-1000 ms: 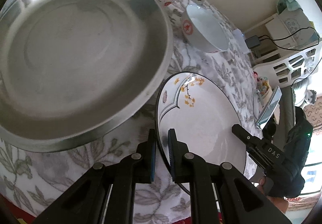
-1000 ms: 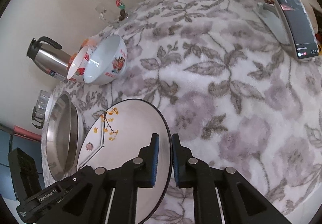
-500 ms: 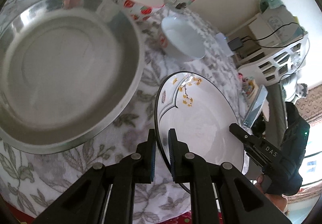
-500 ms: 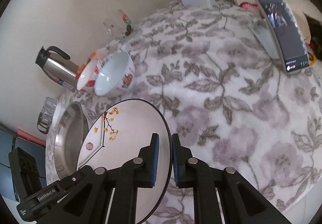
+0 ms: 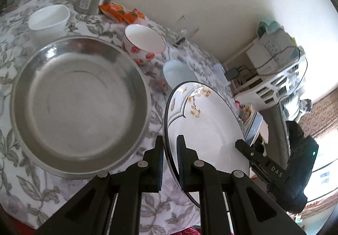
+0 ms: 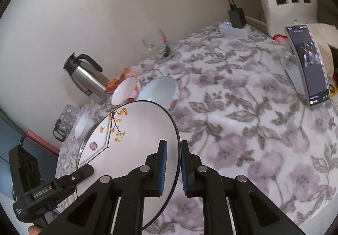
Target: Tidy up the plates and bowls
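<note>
A steel thermos jug [image 6: 87, 79] with a black handle stands far ahead and left of the right claw, against the wall. Orange snack packets [image 5: 121, 12] lie just beside its base. A clear glass [image 6: 153, 44] sits farther back. Ahead to the right, a phone [image 6: 309, 66] leans upright on a stand on the floral-clothed tabletop [image 6: 243, 121].

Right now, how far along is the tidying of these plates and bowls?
Early, it seems. Nothing looks stacked yet. In hand: the ginkgo plate, pinched at opposite rims by the left hand-held gripper and the right hand-held gripper, lifted beside the steel basin. Left on the table: the strawberry bowl, the pale bowl and the small white bowl.
</note>
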Action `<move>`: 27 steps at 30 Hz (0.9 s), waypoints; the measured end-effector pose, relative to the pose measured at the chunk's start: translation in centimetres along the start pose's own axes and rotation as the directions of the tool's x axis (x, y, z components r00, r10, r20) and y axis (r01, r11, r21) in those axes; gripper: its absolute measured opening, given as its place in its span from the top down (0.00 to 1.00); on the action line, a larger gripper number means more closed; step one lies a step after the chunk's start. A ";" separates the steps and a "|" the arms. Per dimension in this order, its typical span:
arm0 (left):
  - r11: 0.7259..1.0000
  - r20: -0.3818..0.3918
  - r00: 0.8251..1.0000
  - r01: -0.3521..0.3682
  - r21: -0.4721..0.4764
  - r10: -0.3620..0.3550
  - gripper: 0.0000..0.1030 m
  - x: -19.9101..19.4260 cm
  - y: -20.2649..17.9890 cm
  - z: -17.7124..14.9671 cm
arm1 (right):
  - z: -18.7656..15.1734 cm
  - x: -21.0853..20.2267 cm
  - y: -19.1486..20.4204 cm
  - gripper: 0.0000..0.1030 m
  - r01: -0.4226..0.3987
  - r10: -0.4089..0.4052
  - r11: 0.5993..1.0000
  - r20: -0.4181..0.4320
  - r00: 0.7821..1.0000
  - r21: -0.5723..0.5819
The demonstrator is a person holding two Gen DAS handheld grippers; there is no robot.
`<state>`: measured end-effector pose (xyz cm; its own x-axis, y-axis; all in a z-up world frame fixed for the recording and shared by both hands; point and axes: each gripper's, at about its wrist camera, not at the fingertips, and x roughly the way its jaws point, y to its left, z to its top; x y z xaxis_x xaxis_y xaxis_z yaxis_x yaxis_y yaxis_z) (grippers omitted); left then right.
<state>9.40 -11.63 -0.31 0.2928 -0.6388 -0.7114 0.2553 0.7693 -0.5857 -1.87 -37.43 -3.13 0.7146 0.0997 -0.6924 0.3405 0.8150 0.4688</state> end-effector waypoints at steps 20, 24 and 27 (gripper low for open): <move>0.982 0.100 0.995 -0.009 -0.188 0.028 0.89 -5.5 8.3 3.3 | -1.4 4.2 9.6 0.87 -0.058 0.054 0.992 -0.041 0.998 -0.111; 0.972 0.116 0.993 -0.006 -0.236 0.035 0.89 -6.4 10.5 3.8 | -1.8 5.4 11.4 0.87 -0.075 0.068 0.989 -0.057 0.996 -0.126; 0.963 0.130 0.991 -0.008 -0.269 0.044 0.89 -7.2 12.0 4.1 | -2.2 6.5 12.8 0.87 -0.082 0.073 0.987 -0.072 0.995 -0.137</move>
<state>14.16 2.22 -0.60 0.4210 -0.5999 -0.6804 -0.0044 0.7487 -0.6629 5.74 -25.11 -2.86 0.6920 0.1995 -0.6938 0.1937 0.8745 0.4447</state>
